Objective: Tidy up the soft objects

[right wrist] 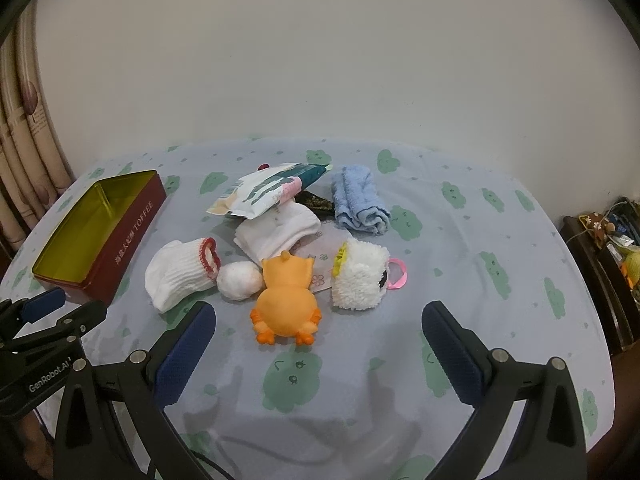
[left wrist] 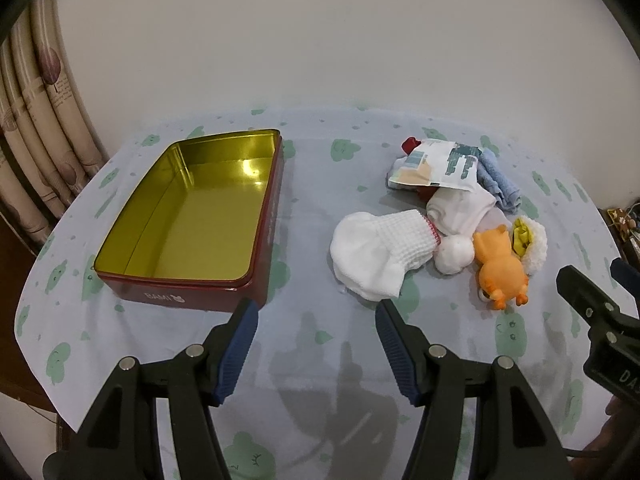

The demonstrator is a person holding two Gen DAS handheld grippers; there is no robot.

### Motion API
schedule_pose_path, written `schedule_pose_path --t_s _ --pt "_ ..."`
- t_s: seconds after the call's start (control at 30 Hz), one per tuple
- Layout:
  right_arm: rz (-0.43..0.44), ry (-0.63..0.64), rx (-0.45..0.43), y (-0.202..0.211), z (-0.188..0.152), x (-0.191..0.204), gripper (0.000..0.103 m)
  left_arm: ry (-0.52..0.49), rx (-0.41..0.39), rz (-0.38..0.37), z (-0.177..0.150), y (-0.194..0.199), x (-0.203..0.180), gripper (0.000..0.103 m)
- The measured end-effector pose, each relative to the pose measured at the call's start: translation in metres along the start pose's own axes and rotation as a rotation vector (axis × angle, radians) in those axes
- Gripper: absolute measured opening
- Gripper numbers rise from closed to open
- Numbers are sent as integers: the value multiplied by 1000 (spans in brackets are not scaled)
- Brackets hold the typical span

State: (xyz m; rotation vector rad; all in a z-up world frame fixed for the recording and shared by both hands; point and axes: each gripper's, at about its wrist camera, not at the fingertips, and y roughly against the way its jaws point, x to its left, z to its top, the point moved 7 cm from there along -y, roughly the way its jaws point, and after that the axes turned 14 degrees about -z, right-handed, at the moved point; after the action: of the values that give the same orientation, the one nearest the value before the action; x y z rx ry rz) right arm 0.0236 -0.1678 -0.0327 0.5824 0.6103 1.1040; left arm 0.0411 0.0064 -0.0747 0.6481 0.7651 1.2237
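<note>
I see a dark red tin [left wrist: 192, 216] with a gold inside on my pale blue cloth [left wrist: 320, 360] printed with green clouds. There's an orange toy [right wrist: 286, 300], a white ribbed sock [right wrist: 180, 274] with red trim, and a light blue towel [right wrist: 360, 200].

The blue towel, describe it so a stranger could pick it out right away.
Start at the red tin, then cross the pile of soft things to its far right edge. The blue towel lies there folded, the only blue item, behind the fluffy white plush.
</note>
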Motion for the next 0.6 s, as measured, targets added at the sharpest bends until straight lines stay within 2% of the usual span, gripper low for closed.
schedule_pose_path --t_s 0.6 --pt "9 -16 18 -9 0 -10 103 -8 16 9 -1 -6 2 63"
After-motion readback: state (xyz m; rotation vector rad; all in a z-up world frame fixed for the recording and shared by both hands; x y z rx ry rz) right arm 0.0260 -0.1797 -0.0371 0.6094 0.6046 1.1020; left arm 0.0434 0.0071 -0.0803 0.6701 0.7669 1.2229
